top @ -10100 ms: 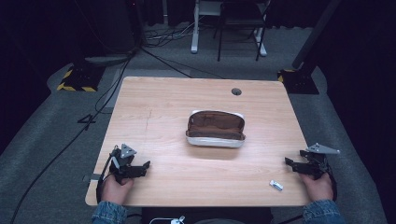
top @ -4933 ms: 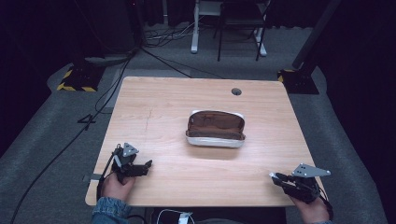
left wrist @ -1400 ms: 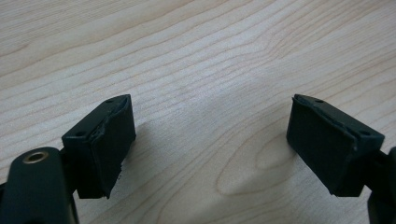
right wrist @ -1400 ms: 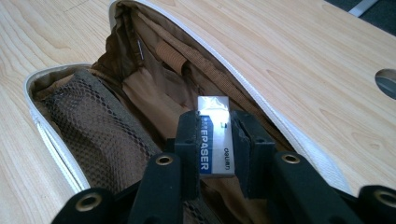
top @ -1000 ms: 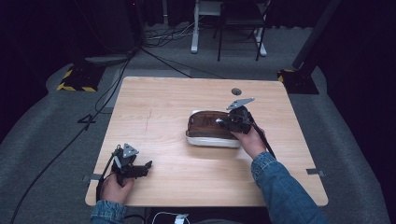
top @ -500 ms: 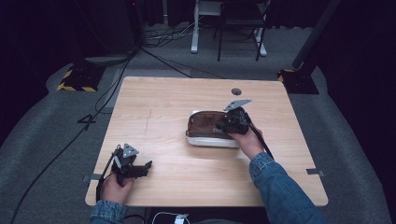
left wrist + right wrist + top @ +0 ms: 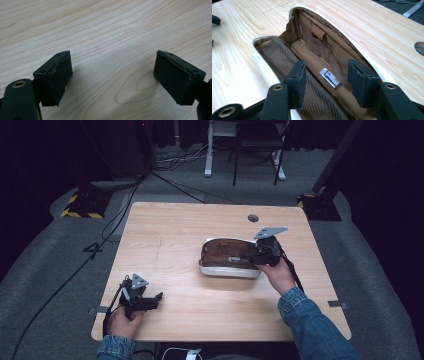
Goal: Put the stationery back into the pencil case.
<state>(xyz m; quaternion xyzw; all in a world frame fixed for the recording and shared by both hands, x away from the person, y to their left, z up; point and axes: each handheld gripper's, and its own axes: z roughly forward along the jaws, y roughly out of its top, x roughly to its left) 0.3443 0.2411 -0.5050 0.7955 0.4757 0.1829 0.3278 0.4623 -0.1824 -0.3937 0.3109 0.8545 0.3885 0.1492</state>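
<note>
An open white case (image 7: pixel 216 269) with brown lining (image 7: pixel 312 53) lies at the table's middle right. Inside it, loose on the lining, rests a small white and blue piece (image 7: pixel 233 259) (image 7: pixel 329 78). My right gripper (image 7: pixel 248 255) (image 7: pixel 326 66) hovers over the case's right end. Its jaws have just been opening and stand apart on either side of the piece without touching it. Near the front left corner my left gripper (image 7: pixel 156 298) (image 7: pixel 111 65) is held low over bare wood, open, with nothing between its pads.
A round cable hole (image 7: pixel 253 218) (image 7: pixel 420 47) sits in the table behind the case. Beyond the far edge are a chair and desk legs (image 7: pixel 235 150) and cables (image 7: pixel 165 175) on the grey floor.
The right gripper carried the small piece from the front right corner to the case. Within the last second its jaws parted, and it drew back slightly. The left gripper kept still.
</note>
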